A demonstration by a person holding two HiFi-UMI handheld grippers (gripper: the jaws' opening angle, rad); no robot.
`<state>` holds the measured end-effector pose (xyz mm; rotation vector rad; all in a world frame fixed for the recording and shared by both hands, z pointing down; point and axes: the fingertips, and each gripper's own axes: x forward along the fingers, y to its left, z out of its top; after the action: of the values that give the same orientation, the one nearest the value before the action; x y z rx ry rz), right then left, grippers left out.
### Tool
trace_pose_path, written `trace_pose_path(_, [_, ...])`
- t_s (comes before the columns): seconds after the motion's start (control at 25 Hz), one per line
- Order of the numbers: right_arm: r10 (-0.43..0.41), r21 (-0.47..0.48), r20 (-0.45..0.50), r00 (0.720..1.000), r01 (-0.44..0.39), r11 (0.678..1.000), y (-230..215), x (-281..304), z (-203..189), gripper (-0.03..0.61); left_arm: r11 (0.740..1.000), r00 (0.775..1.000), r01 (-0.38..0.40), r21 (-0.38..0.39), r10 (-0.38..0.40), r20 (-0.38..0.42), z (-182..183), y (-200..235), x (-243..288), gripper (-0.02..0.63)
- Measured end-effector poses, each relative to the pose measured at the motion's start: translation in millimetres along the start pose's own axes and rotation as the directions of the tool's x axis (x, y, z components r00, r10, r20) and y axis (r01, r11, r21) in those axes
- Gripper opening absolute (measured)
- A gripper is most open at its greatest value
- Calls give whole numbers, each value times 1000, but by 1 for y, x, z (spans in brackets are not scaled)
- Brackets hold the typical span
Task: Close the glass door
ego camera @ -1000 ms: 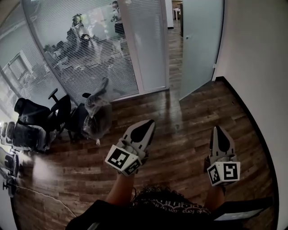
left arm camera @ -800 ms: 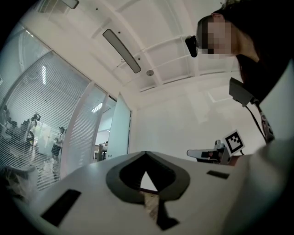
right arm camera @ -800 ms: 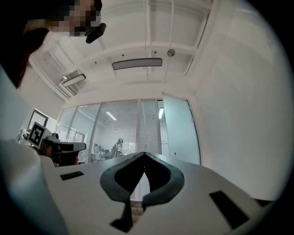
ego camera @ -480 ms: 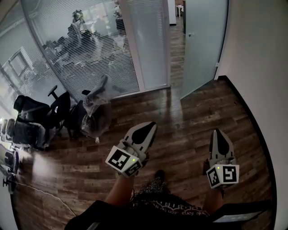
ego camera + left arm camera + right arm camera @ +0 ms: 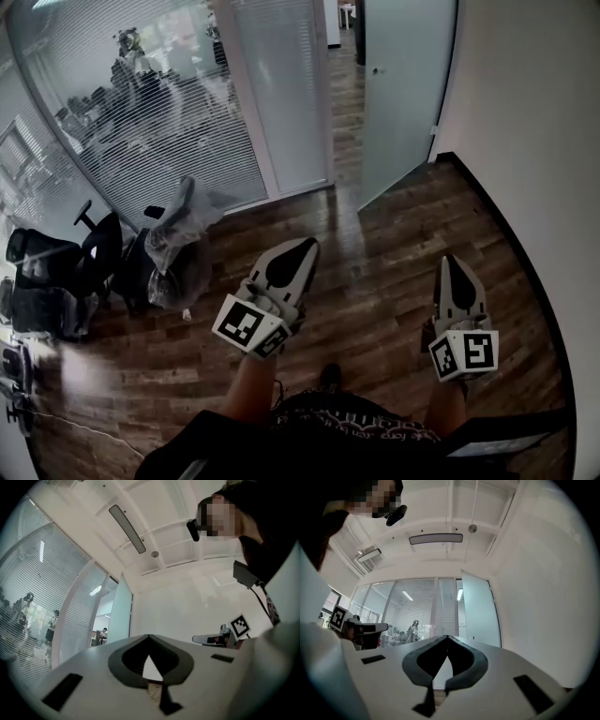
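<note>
The left tongs (image 5: 302, 251) and the right tongs (image 5: 454, 267) are held side by side low over the wooden floor (image 5: 375, 309), well apart from each other. Both point toward 12 o'clock. Each pair is pressed together, tip against tip, with nothing between them. Each gripper view shows only the dark hollow behind the meeting tips.

The glass door (image 5: 405, 89), pale and frosted, stands ajar at about 1 o'clock from the left tongs and 12 o'clock from the right. It is well apart from both pairs. Its hinged edge lies beside the white wall (image 5: 525, 122), which runs along 3 o'clock. Its free edge is swung into the room, leaving an open gap at 12 o'clock with more floor beyond.

A glass partition with blinds (image 5: 169, 122) fills 10 to 11 o'clock, and blurred figures stand behind it. At 9 o'clock are dark office chairs (image 5: 56, 272), with one bundle wrapped in clear plastic (image 5: 178, 239) just beside them.
</note>
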<state>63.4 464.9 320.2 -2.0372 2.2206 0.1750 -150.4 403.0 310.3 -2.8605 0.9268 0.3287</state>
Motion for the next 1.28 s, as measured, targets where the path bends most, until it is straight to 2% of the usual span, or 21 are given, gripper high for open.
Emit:
trace_pose_path(0.32, [-12,-10,2,1000,12,1000,-3,78,-6,3,1000,1000,-19,-23,19,9,-5,71,36,2])
trace_pose_path(0.44, [-27,-11,6,1000,27,1000,-10,103,-8,3,998,999,-50,-23,50,-18,-16,99,47,2])
trace_pose_path(0.84, [-39,12,-21,999,40,999,-29,164,-33,3,997,997,-59,-50,57,-50,-43,146,79,2])
trace_pose_path(1.28, [0,-3,-17,1000,0,1000,-102,265,-43,3,997,997,-71,-27,71,-17,-58,184,191,2])
